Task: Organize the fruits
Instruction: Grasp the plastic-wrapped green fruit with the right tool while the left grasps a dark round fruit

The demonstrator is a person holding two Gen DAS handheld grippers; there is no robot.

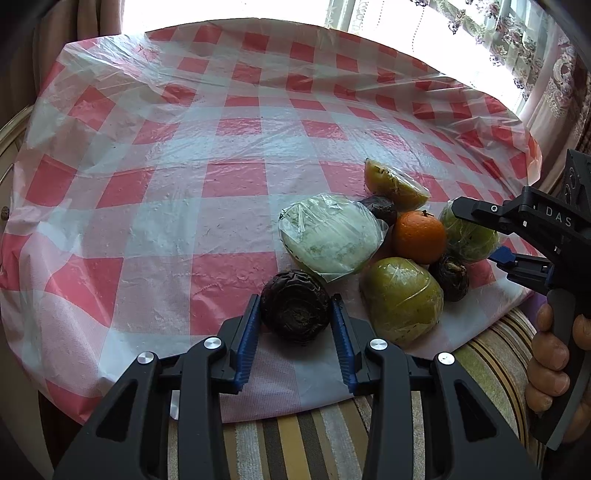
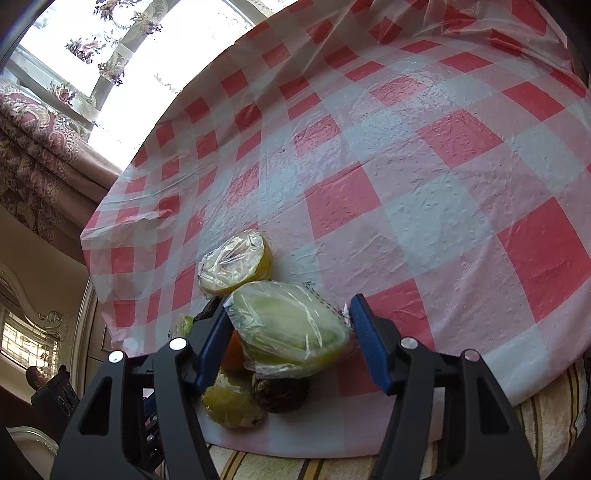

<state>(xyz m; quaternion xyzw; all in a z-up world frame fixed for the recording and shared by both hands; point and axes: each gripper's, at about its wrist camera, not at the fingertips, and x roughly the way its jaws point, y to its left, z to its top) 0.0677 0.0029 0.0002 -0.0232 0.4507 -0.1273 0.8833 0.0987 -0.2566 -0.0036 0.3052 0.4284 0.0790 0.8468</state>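
Daylight poured through the window (image 1: 424, 26), which was blown out to white. The plastic tablecloth (image 1: 221, 147) showed soft glare. Both fisheye views curved strongly and darkened at the corners.

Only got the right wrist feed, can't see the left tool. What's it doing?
Observer: The left tool is shut on a dark wrinkled fruit, near the front edge of the table.
Operator: I see a sliver of orange behind my finger. Whole fruit?
Observer: Yes, the orange is whole and unwrapped, with other fruits around it.
Operator: Anything hidden past it?
Observer: A big pale wrapped piece lies beside it, on the side toward the left tool.
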